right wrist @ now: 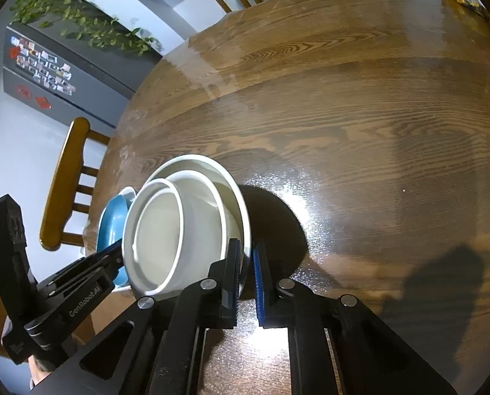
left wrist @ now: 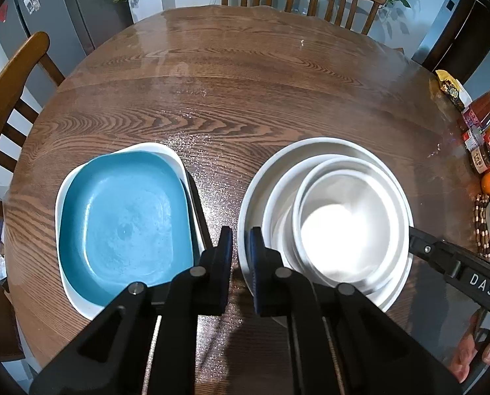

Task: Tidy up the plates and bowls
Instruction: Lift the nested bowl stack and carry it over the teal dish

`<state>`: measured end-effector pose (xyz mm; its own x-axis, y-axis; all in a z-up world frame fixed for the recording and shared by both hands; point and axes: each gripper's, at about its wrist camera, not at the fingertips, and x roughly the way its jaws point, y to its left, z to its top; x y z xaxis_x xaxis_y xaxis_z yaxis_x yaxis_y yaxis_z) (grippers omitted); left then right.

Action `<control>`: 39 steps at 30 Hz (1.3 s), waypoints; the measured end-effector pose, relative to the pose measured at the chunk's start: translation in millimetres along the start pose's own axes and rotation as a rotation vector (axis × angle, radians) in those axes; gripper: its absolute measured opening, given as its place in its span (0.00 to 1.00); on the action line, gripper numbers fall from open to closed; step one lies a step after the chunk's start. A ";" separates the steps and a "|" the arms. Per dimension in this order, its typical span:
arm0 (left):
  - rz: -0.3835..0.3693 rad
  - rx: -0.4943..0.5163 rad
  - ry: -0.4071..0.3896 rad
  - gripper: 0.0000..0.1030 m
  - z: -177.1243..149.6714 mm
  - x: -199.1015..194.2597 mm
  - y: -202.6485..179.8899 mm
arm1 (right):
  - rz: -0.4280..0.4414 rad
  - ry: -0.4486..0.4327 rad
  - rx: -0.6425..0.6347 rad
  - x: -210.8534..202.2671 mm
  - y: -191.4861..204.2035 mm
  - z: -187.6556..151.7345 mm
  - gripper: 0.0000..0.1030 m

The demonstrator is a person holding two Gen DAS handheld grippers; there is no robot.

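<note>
Left gripper [left wrist: 240, 263] sits low between the two stacks, jaws nearly together with a thin gap and nothing between them, so it's idle, parked clear of both. Right gripper [right wrist: 245, 279] has its jaws straddling the rim of the large white plate [right wrist: 241, 210]; gap looks narrow, but I can't tell if the pads actually bite. Rim grip makes sense: only edge reachable from the side. Nested white bowls [left wrist: 343, 223] sit inside that plate, smaller in larger, keeping the round stack compact. Blue square dish [left wrist: 126, 223] rests in the white square dish [left wrist: 62, 197] just beside it on the wooden table [left wrist: 245, 82]. Sorting by shape looks mostly done.
</note>
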<state>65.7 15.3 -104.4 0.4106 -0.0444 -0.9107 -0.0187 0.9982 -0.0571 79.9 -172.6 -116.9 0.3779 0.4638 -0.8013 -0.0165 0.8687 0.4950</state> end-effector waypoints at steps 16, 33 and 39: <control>0.013 0.007 -0.006 0.03 -0.2 0.2 -3.8 | -0.013 0.000 -0.004 -0.9 2.3 -2.8 0.10; 0.018 0.010 -0.008 0.03 1.1 0.5 -1.4 | -0.020 0.000 -0.001 0.3 4.6 -3.7 0.10; 0.021 0.009 -0.009 0.03 0.4 -0.4 -2.4 | -0.020 0.001 -0.001 0.1 4.6 -3.6 0.10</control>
<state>65.9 13.0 -103.7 0.4186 -0.0235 -0.9079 -0.0190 0.9992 -0.0346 76.6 -167.9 -115.8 0.3775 0.4468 -0.8111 -0.0103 0.8779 0.4788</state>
